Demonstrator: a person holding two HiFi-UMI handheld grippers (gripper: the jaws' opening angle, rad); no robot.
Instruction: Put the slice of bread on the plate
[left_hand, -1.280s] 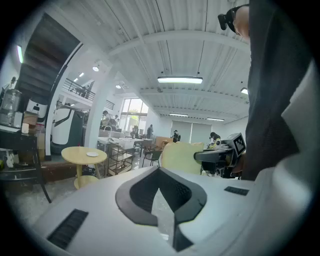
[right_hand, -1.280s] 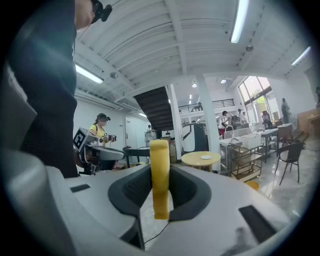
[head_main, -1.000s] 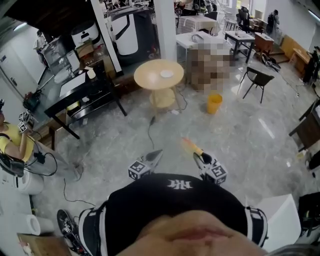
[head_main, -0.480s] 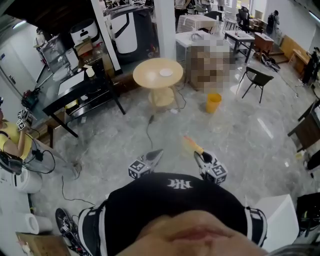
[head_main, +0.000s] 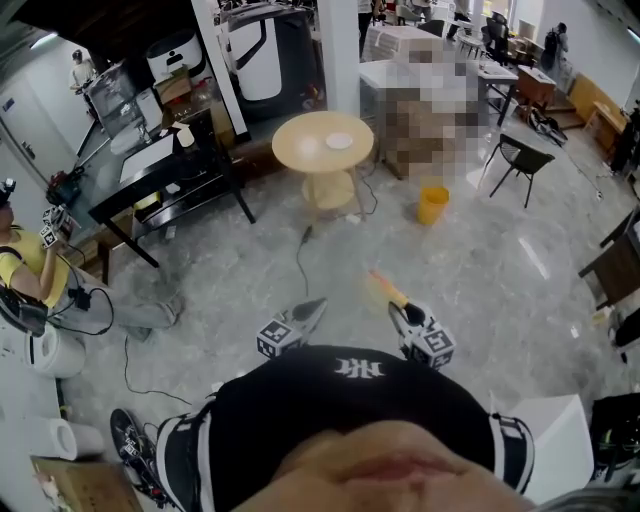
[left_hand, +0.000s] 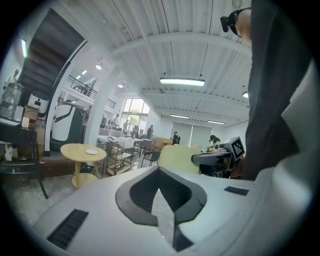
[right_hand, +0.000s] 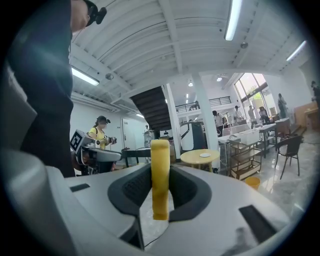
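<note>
In the head view my right gripper (head_main: 398, 308) is shut on a pale yellow slice of bread (head_main: 384, 289) that sticks out forward over the grey floor. The right gripper view shows the slice (right_hand: 160, 175) edge-on and upright, pinched between the dark pads. My left gripper (head_main: 315, 308) is beside it, shut, with nothing in it. In the left gripper view, the bread (left_hand: 179, 157) shows off to the right. The white plate (head_main: 339, 141) lies on a round wooden table (head_main: 300, 150) well ahead of both grippers, and the plate (right_hand: 205, 155) also shows small in the right gripper view.
A black table (head_main: 170, 185) with clutter stands at the left. Near the round table are a yellow bucket (head_main: 432, 204), a black chair (head_main: 520, 158) and a white pillar (head_main: 340, 50). A cable (head_main: 299, 262) trails over the floor. A person in yellow (head_main: 30, 280) sits at far left.
Both grippers keep their places and the bread stays gripped. The head view has shifted a little, so the round table sits slightly further right.
</note>
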